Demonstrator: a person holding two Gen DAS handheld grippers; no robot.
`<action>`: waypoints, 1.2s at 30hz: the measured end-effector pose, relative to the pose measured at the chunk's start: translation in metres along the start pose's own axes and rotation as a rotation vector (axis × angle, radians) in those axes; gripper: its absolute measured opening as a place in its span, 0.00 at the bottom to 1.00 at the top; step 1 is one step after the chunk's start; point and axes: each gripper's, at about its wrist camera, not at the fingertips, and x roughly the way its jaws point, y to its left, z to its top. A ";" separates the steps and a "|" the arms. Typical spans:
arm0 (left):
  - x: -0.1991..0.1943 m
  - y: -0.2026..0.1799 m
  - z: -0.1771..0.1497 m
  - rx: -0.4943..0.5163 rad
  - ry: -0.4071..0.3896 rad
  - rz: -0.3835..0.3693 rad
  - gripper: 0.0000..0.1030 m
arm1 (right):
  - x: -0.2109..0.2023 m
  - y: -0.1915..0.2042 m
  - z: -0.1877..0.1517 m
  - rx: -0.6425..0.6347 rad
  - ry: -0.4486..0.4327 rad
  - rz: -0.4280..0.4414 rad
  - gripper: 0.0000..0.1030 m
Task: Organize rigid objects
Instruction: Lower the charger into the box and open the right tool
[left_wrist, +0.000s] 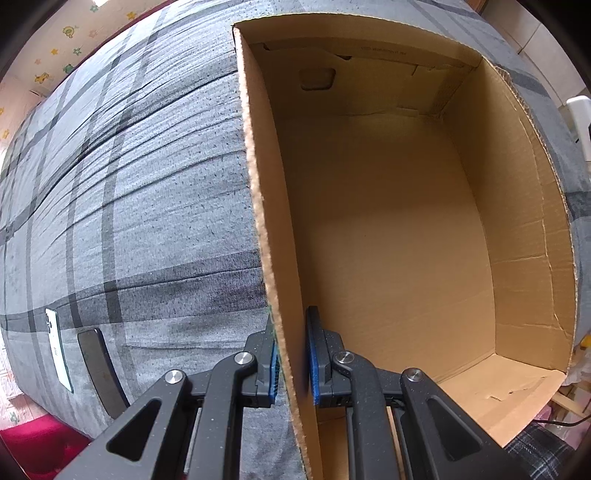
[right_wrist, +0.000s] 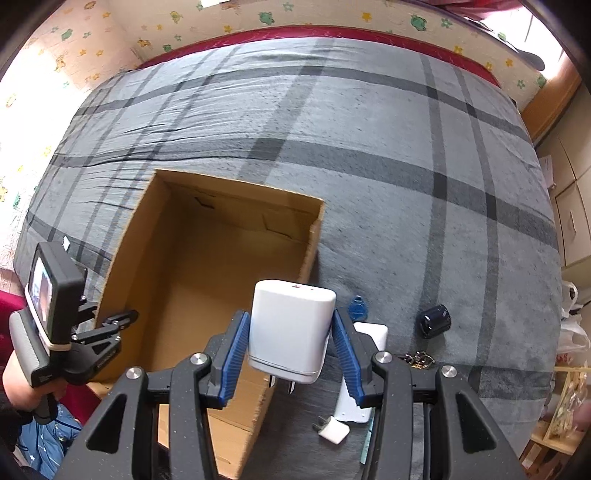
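An open cardboard box (left_wrist: 388, 229) stands on a grey plaid bed; nothing shows inside it. My left gripper (left_wrist: 291, 354) is shut on the box's left wall (left_wrist: 280, 295), one pad outside and one inside. It also shows in the right wrist view (right_wrist: 122, 325) at the box's (right_wrist: 221, 266) near left corner. My right gripper (right_wrist: 288, 332) is shut on a white wall charger (right_wrist: 291, 325) and holds it above the box's near right corner, prongs pointing down toward me.
On the bed right of the box lie a white power bank (right_wrist: 365, 369), a small white plug (right_wrist: 334, 432), a blue key fob (right_wrist: 357, 307), a black cylinder (right_wrist: 435, 320) and a key bunch (right_wrist: 417, 359). Left of the box lie a white phone (left_wrist: 58, 350) and a black phone (left_wrist: 101, 371).
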 end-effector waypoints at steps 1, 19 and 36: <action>-0.001 0.000 0.000 -0.001 -0.002 -0.002 0.13 | 0.000 0.004 0.002 -0.003 -0.001 0.004 0.48; 0.004 0.010 0.000 -0.017 -0.010 -0.042 0.13 | 0.045 0.077 0.035 -0.125 0.042 0.091 0.48; 0.028 0.026 -0.003 -0.049 0.007 -0.076 0.12 | 0.132 0.105 0.059 -0.155 0.154 0.129 0.48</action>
